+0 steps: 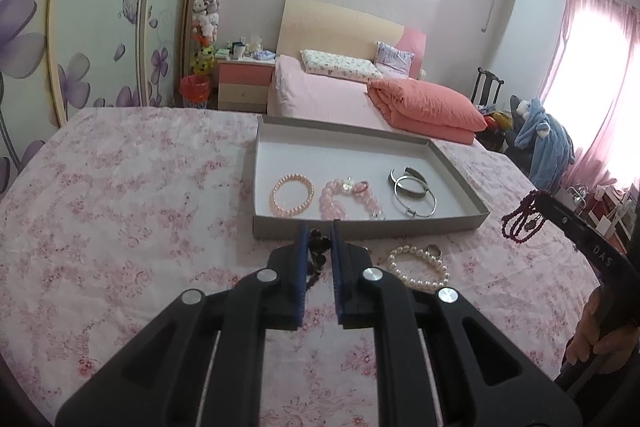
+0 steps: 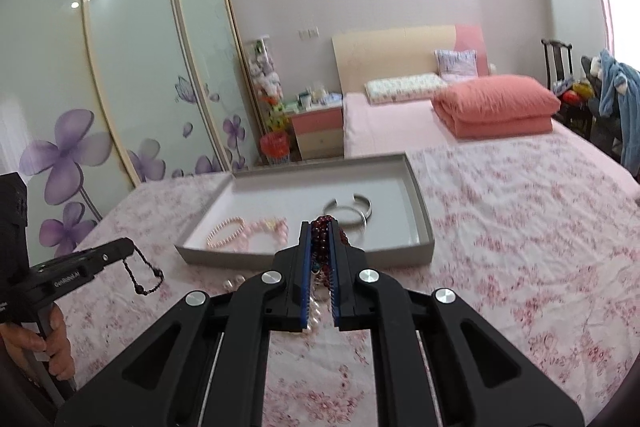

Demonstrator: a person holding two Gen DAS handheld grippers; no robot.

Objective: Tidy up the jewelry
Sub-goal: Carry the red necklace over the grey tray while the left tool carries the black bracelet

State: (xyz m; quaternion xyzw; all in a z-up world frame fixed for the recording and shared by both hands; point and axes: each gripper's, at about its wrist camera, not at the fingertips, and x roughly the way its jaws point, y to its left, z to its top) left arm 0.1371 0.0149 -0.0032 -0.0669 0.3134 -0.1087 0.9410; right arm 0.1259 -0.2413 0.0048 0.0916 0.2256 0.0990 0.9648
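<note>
Bracelets (image 1: 318,253) (beaded) in both grippers (image 1: 319,233)

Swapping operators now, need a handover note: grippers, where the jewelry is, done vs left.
Left gripper: shut on a dark bead strand, held clear of the bedspread, just short of the tray's near wall.
Right gripper: shut on a dark red bead bracelet, also lifted.
Grey tray on the floral bedspread: already holds a small pink pearl bracelet, a chunky pink bead bracelet and silver bangles.
Left: place both held pieces in the tray, then fetch the white pearl bracelet lying on the bedspread in front of the tray.
</note>
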